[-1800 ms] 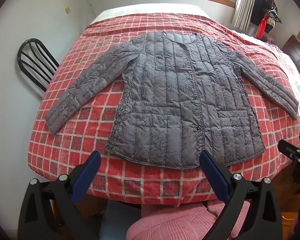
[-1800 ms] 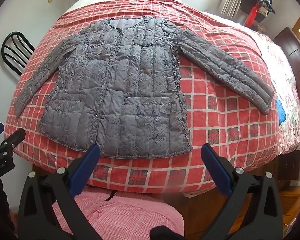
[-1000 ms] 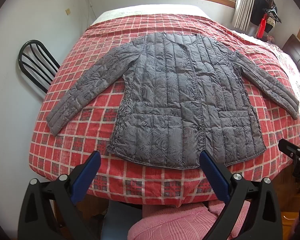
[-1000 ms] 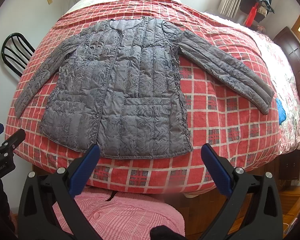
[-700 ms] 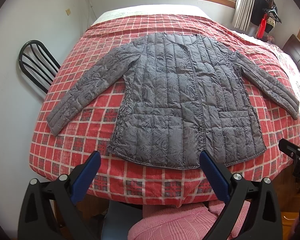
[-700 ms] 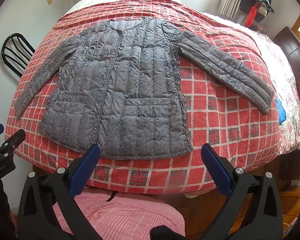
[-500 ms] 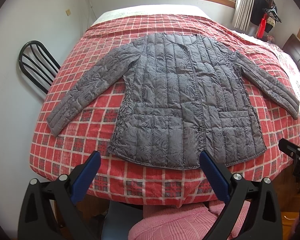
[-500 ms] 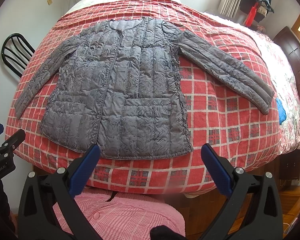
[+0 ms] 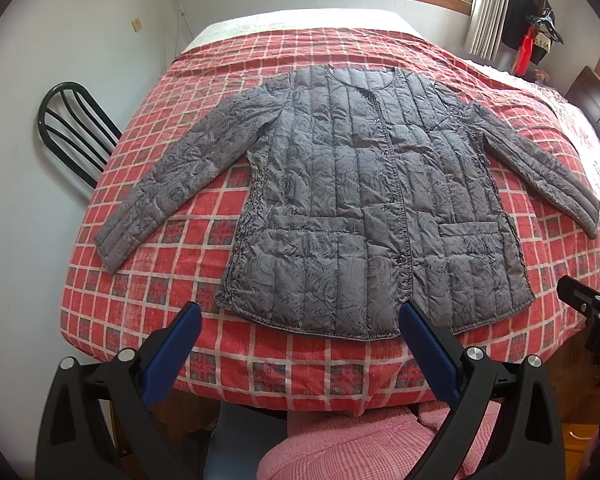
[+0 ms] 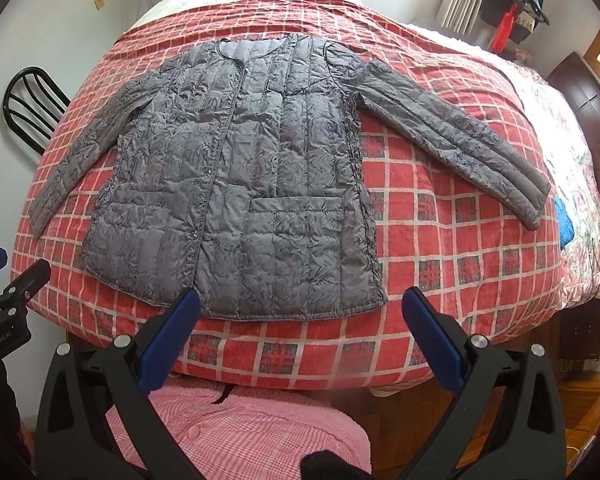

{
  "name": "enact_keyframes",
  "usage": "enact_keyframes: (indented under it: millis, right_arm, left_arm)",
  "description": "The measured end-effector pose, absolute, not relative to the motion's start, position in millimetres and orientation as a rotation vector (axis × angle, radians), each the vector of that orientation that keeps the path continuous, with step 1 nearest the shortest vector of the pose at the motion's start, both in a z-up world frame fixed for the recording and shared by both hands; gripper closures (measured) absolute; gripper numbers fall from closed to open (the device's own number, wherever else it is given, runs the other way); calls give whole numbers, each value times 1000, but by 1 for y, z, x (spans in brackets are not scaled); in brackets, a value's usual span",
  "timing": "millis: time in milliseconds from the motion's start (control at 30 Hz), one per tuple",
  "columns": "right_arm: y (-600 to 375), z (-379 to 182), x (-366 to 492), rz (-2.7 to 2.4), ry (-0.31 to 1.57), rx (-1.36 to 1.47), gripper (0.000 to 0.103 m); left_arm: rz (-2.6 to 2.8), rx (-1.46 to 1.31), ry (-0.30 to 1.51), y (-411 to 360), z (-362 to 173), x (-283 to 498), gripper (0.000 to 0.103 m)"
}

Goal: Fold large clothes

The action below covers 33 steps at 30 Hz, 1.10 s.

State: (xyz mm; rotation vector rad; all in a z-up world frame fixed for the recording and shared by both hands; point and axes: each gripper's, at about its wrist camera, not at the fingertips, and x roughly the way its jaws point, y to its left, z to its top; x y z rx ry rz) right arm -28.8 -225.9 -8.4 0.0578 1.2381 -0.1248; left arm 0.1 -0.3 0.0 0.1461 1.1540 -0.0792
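Note:
A grey quilted jacket (image 9: 364,208) (image 10: 240,184) lies flat and front-up on a bed, buttoned, with both sleeves spread out to the sides. Its hem faces me near the bed's front edge. My left gripper (image 9: 298,320) hovers open just short of the hem, holding nothing. My right gripper (image 10: 300,304) is open too, hanging over the hem's right half with nothing between its blue pads. Each gripper shows at the edge of the other's view.
The bed carries a red checked cover (image 9: 204,240) (image 10: 440,216). A black chair (image 9: 76,128) stands by the left wall. A blue item (image 10: 564,224) lies at the bed's right side. A pink garment (image 10: 228,432) is below me. A dark wooden headboard (image 10: 592,112) stands right.
The views have barely shifted; the jacket lies as before and both grippers stay open in the same place.

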Motion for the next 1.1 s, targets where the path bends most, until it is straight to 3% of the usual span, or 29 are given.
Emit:
enact_keyframes:
  millis: [1100]
  right_arm:
    - [-227, -6, -20, -116, 1227, 68, 3]
  left_arm:
    - [-75, 153, 1150, 0, 0, 0, 4]
